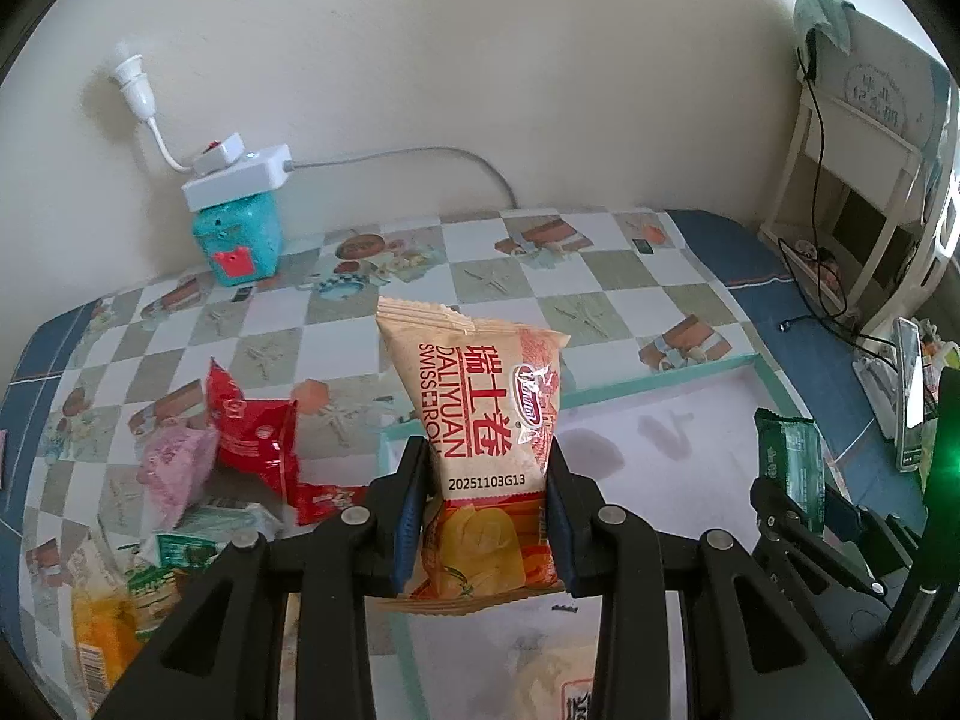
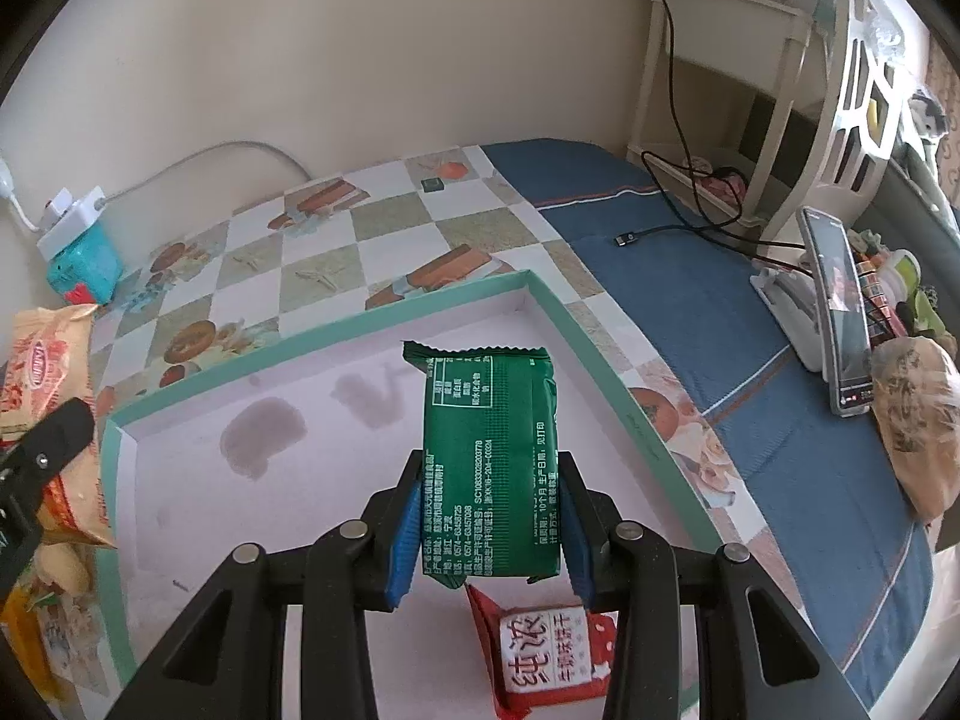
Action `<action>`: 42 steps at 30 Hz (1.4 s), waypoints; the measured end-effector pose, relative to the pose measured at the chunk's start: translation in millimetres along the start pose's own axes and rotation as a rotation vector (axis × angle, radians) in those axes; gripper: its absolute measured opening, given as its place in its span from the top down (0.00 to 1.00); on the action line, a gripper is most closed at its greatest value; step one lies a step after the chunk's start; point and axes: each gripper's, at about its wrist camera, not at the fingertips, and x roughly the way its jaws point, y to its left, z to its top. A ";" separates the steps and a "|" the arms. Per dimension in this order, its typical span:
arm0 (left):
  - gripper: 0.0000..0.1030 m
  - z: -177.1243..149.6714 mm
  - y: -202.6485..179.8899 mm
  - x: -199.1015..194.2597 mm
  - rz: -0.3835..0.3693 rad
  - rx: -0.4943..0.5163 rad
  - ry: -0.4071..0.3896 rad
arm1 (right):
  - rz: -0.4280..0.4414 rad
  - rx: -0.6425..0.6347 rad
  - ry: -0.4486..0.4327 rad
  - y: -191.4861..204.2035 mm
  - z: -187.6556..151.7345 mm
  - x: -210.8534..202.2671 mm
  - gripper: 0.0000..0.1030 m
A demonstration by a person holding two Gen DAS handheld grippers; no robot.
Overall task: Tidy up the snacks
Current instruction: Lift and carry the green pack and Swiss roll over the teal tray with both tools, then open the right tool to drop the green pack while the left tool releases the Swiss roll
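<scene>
My left gripper [image 1: 489,498] is shut on a beige and orange Swiss roll packet [image 1: 480,420], held upright over the near left part of a shallow box with a green rim [image 2: 420,309]. The right gripper [image 2: 489,510] is shut on a dark green snack packet [image 2: 489,456] above the box's pale inside. That green packet [image 1: 789,468] and the right gripper show at the right edge of the left wrist view. A red and white snack packet [image 2: 543,654] lies in the box below the right gripper. Several loose snacks [image 1: 240,450] lie in a heap on the checked tablecloth left of the box.
A turquoise box with a white power strip [image 1: 237,210] on top stands at the back by the wall. Right of the table are a blue cloth [image 2: 690,300], a phone on a stand [image 2: 837,312], black cables and a white shelf unit [image 2: 750,90].
</scene>
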 end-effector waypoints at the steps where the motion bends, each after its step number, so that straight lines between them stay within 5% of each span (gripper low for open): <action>1: 0.64 0.0 -0.2 1.3 0.002 0.002 0.001 | -0.003 -0.001 0.001 0.1 0.3 1.8 0.59; 36: 0.63 -8.2 -5.7 35.8 0.000 -0.024 0.095 | 0.003 -0.001 0.077 1.6 2.0 26.8 0.59; 42: 0.55 -7.1 -5.3 34.4 -0.001 -0.026 0.102 | -0.004 -0.009 0.071 2.6 2.7 24.2 0.58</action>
